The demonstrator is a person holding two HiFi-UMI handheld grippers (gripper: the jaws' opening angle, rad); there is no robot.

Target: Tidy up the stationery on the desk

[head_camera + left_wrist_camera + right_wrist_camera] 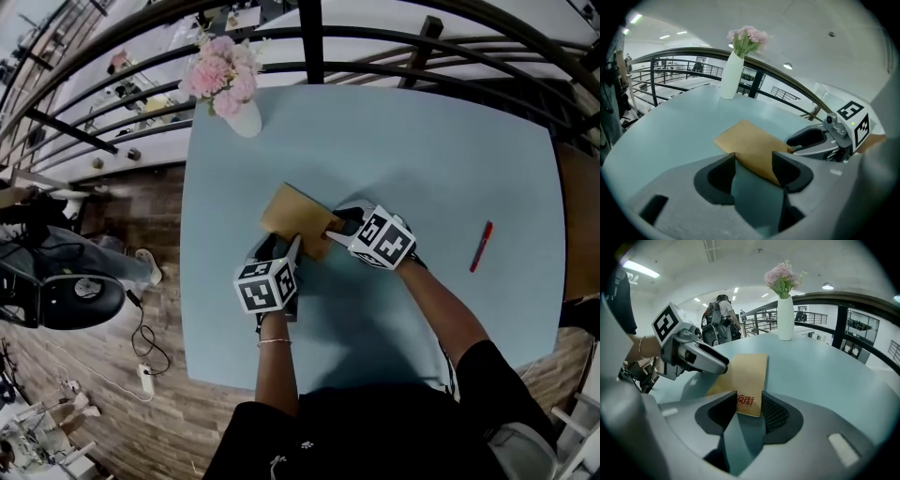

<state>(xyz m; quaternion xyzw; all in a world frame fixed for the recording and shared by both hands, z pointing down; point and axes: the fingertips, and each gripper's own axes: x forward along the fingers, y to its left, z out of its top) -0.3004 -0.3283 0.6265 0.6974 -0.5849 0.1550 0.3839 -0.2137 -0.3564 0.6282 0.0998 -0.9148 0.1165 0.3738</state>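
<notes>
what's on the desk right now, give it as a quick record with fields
surface: light blue table
centre: brown envelope, red print at one end
left tool: open, envelope edge between its jaws, not pressed
right tool: shut on the envelope's printed end
right side of table: red pen, lying alone
far corner: white vase, upright, holding pink flowers

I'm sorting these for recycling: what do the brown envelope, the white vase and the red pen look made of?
The brown envelope: kraft paper, matte, thin and flat, red print at one end. The white vase: likely glazed ceramic, smooth with a soft sheen; could be plastic. The red pen: probably plastic; too small to be sure.
</notes>
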